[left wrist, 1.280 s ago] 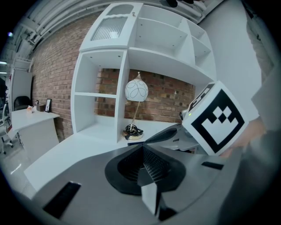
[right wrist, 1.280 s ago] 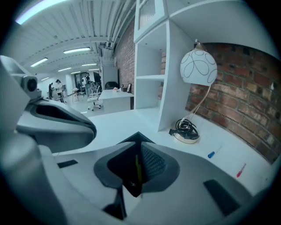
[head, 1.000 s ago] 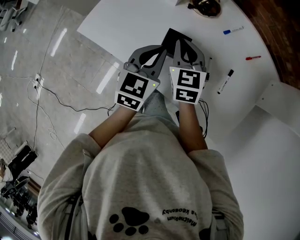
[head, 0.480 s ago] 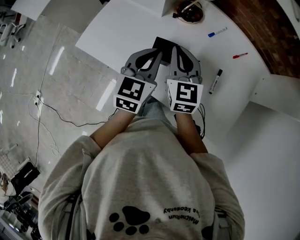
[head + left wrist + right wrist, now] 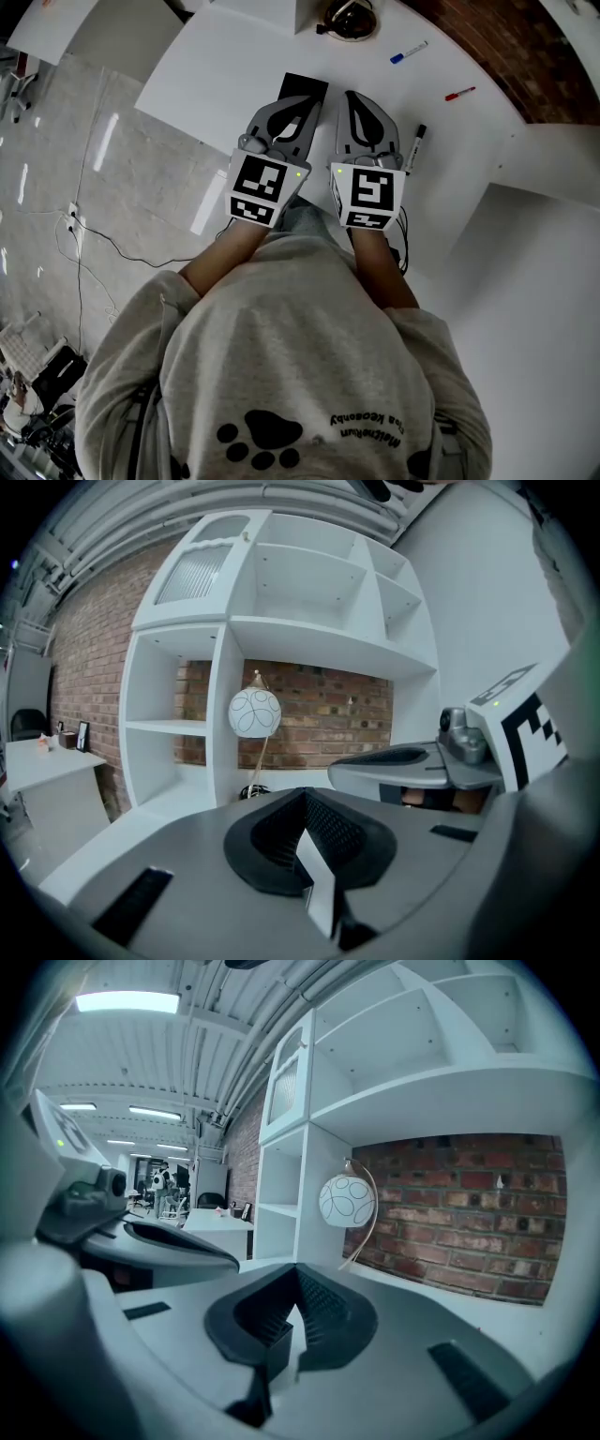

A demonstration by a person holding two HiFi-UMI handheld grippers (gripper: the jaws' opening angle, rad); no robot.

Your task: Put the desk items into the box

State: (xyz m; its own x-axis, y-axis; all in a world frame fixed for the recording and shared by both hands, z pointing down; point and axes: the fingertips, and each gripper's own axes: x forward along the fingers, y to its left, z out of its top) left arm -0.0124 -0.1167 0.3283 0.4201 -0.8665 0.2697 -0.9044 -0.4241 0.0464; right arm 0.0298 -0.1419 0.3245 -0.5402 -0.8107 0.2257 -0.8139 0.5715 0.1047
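In the head view my left gripper (image 5: 307,101) and right gripper (image 5: 355,96) are held side by side above the white desk (image 5: 216,75). Both point away from me. Their jaws are shut, with nothing between them in the left gripper view (image 5: 305,794) or the right gripper view (image 5: 297,1269). A flat black item (image 5: 305,84) lies on the desk under the left gripper's tip. Just right of the right gripper lies a black marker (image 5: 412,148). Farther back are a red marker (image 5: 459,94) and a blue marker (image 5: 409,52).
A round dark base with a cable (image 5: 349,17) stands at the desk's far edge beside a white panel (image 5: 258,11). Both gripper views face a white shelf unit (image 5: 281,639), a white globe lamp (image 5: 347,1201) and a brick wall. Floor with cables lies left.
Both grippers have risen together and reached a little farther over the desk. The black marker now lies close beside the right gripper. The markers and black item have not moved on the desk.
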